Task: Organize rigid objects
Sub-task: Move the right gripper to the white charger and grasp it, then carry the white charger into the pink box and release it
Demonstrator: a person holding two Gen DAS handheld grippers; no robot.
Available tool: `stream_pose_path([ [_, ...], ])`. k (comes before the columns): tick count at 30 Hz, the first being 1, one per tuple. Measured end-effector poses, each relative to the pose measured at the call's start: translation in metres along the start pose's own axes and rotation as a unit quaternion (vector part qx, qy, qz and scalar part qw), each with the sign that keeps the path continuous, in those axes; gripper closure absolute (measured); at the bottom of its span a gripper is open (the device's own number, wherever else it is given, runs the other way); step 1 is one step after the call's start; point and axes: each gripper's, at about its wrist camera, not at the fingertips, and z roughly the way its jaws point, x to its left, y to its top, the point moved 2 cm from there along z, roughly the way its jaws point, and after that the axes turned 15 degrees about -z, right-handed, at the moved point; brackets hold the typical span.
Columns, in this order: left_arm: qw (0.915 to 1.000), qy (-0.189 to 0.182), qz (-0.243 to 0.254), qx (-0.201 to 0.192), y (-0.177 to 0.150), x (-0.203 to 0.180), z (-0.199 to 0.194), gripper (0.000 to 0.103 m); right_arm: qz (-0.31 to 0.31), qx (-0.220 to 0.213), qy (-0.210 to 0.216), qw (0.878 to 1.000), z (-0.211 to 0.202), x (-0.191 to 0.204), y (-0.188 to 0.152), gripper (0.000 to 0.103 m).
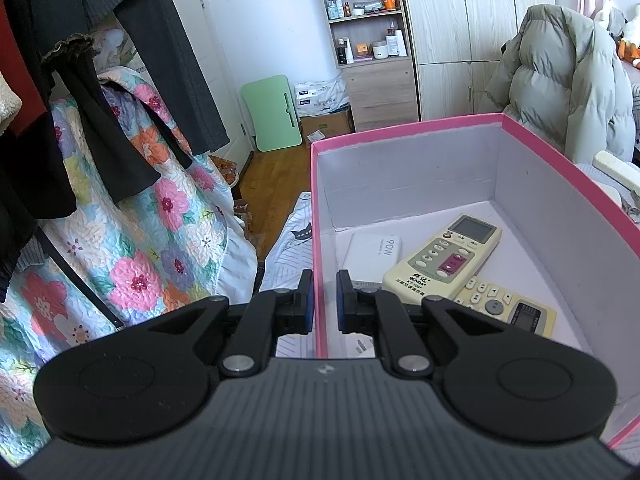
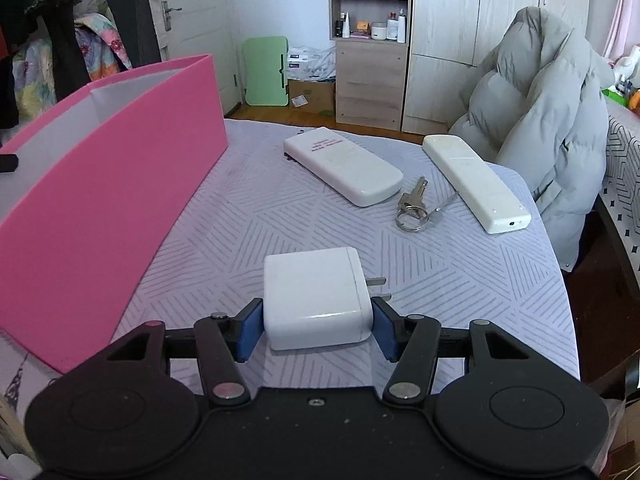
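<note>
White charger clamped between right gripper fingers on counter; keys at one o'clock. Left gripper pinches pink box wall.

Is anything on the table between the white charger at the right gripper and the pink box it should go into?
Nothing visible. The white charger sits between the right gripper pads, and only bare tablecloth separates it from the pink box. It must clear the box's tall wall.

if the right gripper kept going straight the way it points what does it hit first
The white charger: it already sits between the right gripper fingers, so its near end would reach the gripper's base first. Beyond it lies only the patterned tablecloth.
</note>
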Motion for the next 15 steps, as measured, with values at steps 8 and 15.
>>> stream_pose_path([
  [8,1.0,0.001,0.0,0.0,0.0,0.001,-0.001,0.094,0.021,-0.015,-0.014,1.0,0.015,-0.004,0.004,0.035],
  [15,1.0,0.0,0.0,0.0,0.0,0.001,-0.001,0.094,0.063,-0.029,0.002,0.998,0.006,-0.008,0.002,0.035],
])
